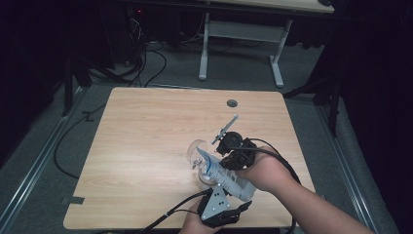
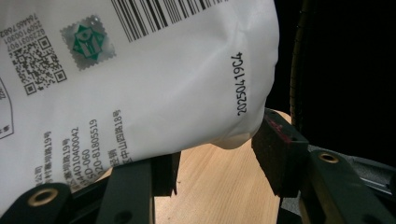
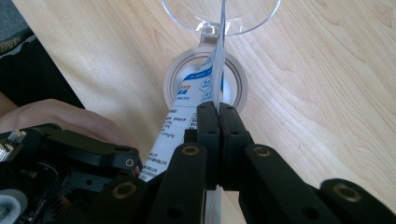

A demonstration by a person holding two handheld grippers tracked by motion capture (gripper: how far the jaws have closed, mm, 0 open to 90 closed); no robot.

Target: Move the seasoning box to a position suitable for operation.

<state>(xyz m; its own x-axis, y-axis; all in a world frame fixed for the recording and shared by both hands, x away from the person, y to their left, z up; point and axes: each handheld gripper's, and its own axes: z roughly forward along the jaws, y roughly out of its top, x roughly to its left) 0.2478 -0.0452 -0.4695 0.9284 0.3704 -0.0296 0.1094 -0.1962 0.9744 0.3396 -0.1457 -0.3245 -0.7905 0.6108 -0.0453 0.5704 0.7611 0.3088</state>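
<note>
A white printed pouch (image 1: pixel 229 179) hangs tilted over the table, its lower end over a round clear container (image 3: pixel 205 84) whose hinged clear lid (image 3: pixel 219 14) stands open behind it. My right gripper (image 3: pixel 218 121) is shut on the pouch's thin flat edge (image 3: pixel 217 65), just above the container. In the high view that gripper (image 1: pixel 223 163) reaches in from the right. My left gripper (image 1: pixel 234 197) holds the pouch's fat rear end from the near side. The bulging white pouch (image 2: pixel 154 84), printed with a barcode, sits between the left gripper (image 2: pixel 219 163) pads (image 2: pixel 280 154), which press on it.
The wooden table (image 1: pixel 146 136) has bare room at the left and back, with a round cable hole (image 1: pixel 232 103) near its far edge. Cables trail from both grippers over the near edge. A second desk's white legs (image 1: pixel 204 48) stand beyond on the grey floor.
</note>
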